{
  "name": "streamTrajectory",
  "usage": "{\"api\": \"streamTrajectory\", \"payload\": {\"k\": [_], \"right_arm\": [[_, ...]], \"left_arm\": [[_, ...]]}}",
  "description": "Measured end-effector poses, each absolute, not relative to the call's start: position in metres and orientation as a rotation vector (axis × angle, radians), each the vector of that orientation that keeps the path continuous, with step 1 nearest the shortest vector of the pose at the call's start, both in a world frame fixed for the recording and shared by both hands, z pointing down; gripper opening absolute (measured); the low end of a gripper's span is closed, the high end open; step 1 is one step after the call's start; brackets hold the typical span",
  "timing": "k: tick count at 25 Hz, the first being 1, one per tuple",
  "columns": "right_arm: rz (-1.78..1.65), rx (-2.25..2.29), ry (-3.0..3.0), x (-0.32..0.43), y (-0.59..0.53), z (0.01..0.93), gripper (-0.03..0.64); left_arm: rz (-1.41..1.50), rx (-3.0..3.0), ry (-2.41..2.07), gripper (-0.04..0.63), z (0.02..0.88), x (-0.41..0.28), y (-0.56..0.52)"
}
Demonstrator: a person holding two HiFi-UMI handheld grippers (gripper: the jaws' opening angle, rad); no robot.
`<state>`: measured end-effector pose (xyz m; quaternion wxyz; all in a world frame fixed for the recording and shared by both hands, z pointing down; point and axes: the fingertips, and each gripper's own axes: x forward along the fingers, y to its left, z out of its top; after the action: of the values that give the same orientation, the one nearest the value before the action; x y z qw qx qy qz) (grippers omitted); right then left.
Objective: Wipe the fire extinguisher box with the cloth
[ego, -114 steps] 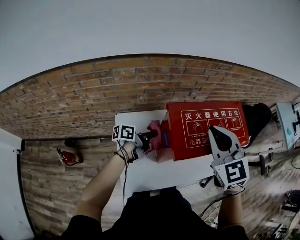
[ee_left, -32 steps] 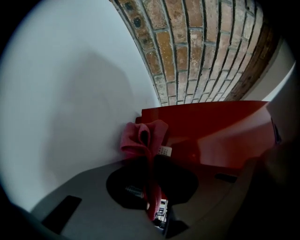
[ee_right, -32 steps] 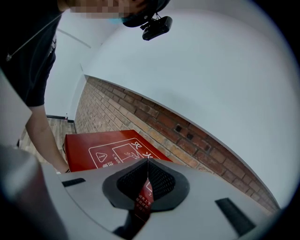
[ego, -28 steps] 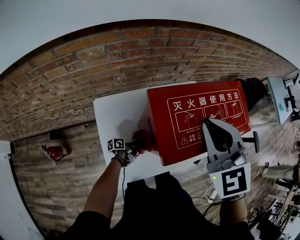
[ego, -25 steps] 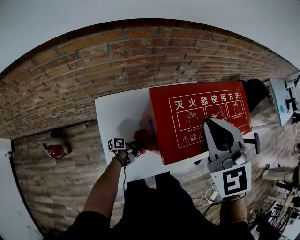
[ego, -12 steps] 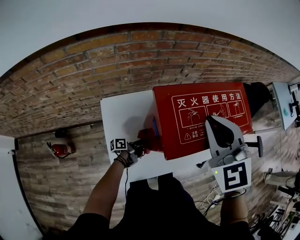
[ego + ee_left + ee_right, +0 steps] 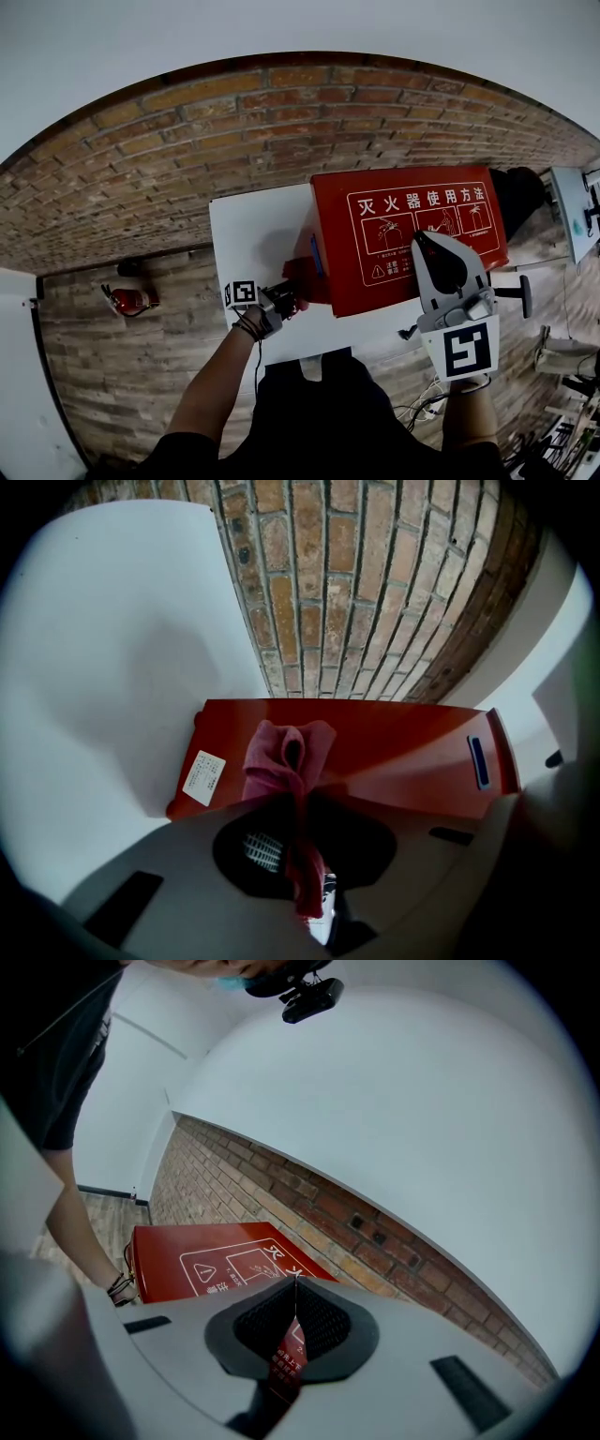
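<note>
Pressing the cloth [image 7: 286, 757], pinched in our left claw [image 7: 284, 302], flat to the left end of the fire extinguisher box [image 7: 412, 234] on the bench [image 7: 248, 234], we want long even strokes, our closed, empty right claw [image 7: 429, 244] over its printed top.

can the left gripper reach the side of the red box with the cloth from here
Probably yes: the left gripper has its jaws shut on the cloth and faces the box side, with nothing between them.
</note>
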<state>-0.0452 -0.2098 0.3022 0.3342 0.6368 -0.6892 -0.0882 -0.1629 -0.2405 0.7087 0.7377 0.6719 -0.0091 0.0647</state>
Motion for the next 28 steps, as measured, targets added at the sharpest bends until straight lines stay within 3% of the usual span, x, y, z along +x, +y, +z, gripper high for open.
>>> {"api": "streamTrajectory", "payload": {"k": [28], "right_arm": [[-0.245, 1.636, -1.746, -0.048, -0.208, 0.307, 0.02]], "left_arm": [[-0.03, 1.481, 0.116, 0.054, 0.572, -0.166, -0.227]]}}
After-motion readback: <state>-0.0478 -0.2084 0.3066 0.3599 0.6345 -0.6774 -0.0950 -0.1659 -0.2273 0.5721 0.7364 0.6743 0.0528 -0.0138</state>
